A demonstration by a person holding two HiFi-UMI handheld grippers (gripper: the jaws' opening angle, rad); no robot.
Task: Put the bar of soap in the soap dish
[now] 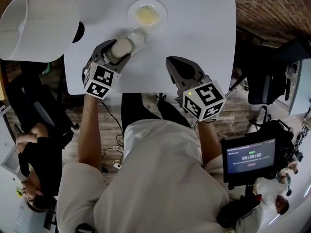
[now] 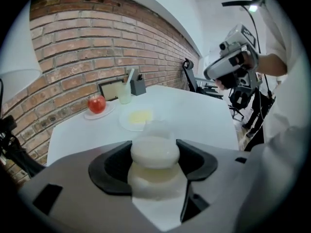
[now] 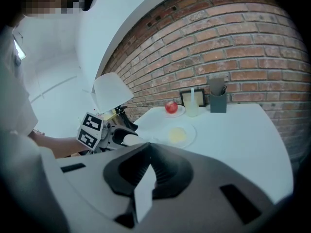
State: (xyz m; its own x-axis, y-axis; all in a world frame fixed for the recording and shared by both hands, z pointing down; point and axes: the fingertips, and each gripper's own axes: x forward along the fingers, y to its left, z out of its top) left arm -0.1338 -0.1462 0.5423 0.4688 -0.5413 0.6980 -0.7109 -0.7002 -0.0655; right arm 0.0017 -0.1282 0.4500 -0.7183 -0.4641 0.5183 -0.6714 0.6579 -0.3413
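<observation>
Soap bar (image 1: 121, 47) pinched in the left claw (image 2: 155, 152) hangs just short of the soap dish (image 1: 132, 8); right claw (image 3: 147, 154) pressed together, empty. Slick soap might slip onto the worktop (image 1: 204, 28)

left claw (image 2: 154, 148) matt grey plastic; bottle (image 2: 153, 174) in it frosted plastic; bench (image 2: 199, 116) ahead smooth matt white

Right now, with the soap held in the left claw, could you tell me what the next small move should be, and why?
I would probably ease the left claw forward and a little to the right, towards the dish. It is shut on the soap, which sits just short of the dish's near rim, and nothing stands between them.
</observation>
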